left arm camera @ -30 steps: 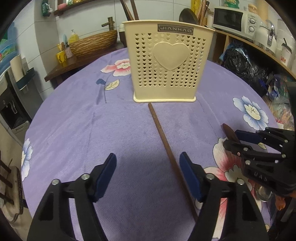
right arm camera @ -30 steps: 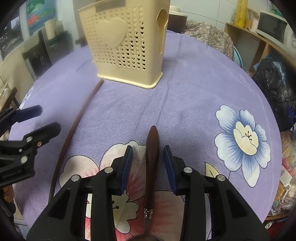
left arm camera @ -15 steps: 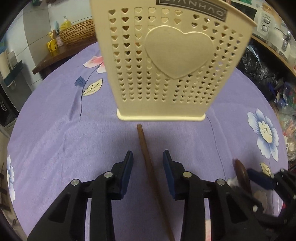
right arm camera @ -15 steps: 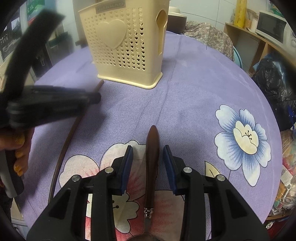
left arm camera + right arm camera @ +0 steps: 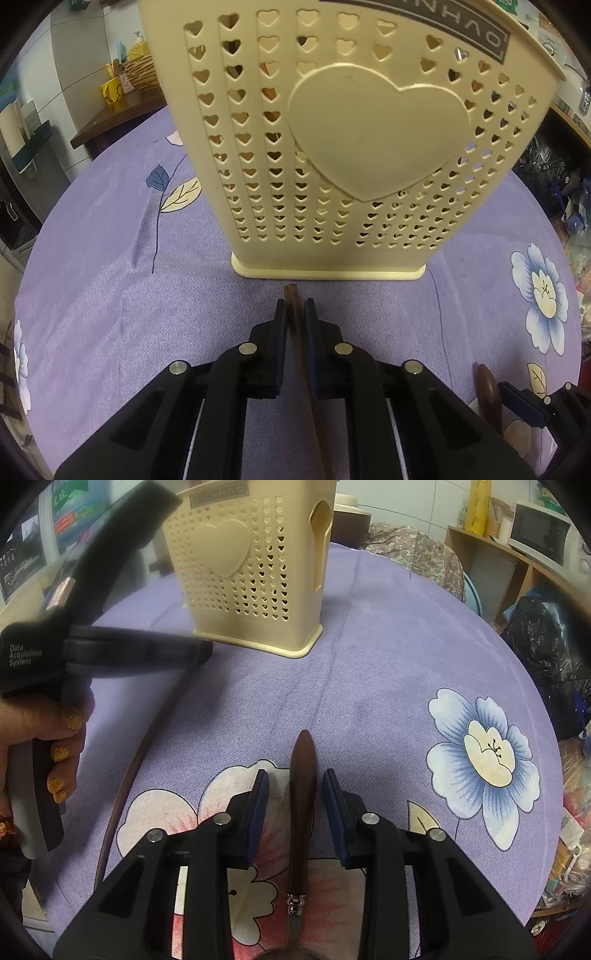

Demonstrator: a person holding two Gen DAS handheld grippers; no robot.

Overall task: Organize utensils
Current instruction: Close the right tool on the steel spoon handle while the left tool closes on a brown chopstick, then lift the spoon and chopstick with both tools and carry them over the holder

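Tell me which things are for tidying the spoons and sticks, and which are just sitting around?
For the job:
- cream holder
- long brown stick, pinched in the left gripper
- brown-handled utensil, between the open fingers of the right gripper

Just sitting around:
- microwave
- woven basket
- black bag

Spoon (image 5: 303, 812) bowl cut off — left gripper (image 5: 201, 651) blurred.

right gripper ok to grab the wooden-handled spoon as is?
Probably yes: the right gripper is open, straddling the wooden-handled spoon handle on the tablecloth; nothing lies between pads and handle.
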